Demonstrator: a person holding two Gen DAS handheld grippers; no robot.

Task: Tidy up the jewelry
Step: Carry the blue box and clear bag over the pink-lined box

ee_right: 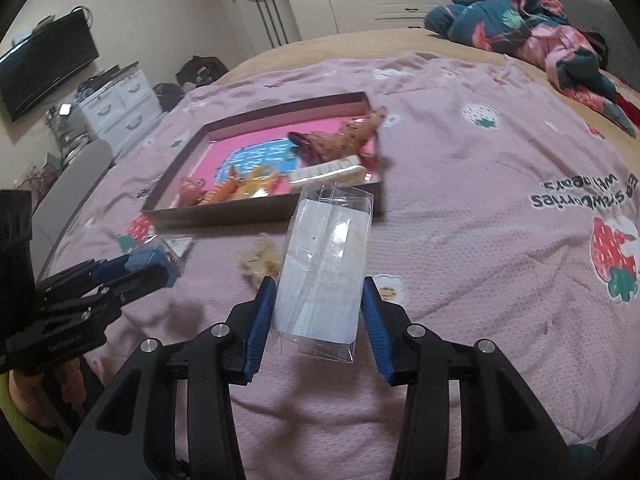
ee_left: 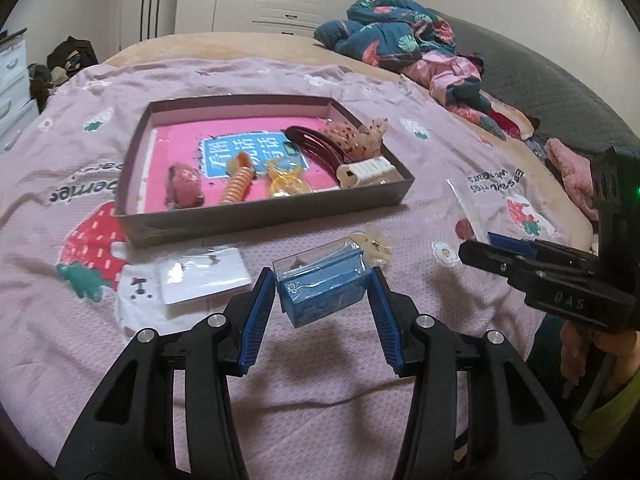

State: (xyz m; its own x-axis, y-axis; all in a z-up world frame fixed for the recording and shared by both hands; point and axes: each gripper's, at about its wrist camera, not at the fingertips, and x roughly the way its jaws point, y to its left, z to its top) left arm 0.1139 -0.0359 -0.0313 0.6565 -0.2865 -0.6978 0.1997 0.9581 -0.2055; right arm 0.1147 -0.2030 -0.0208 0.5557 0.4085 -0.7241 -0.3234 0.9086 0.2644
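My left gripper [ee_left: 323, 280] is shut on a small blue jewelry box with a clear lid [ee_left: 322, 286], held above the pink bedspread. My right gripper [ee_right: 320, 290] is shut on a clear plastic package with a white card [ee_right: 324, 276], lifted off the bed. The right gripper also shows at the right of the left wrist view [ee_left: 520, 258]. A shallow brown tray [ee_left: 256, 224] with a pink floor lies ahead and holds several hair clips and ties. A cream claw clip [ee_left: 376, 246] lies on the bed just beyond the blue box.
A white earring card in plastic [ee_left: 202, 276] lies on the bedspread left of the left gripper. Crumpled blankets and clothes [ee_left: 400, 40] are piled at the far right of the bed. White drawers [ee_right: 120, 100] and a wall TV stand beyond the bed's left side.
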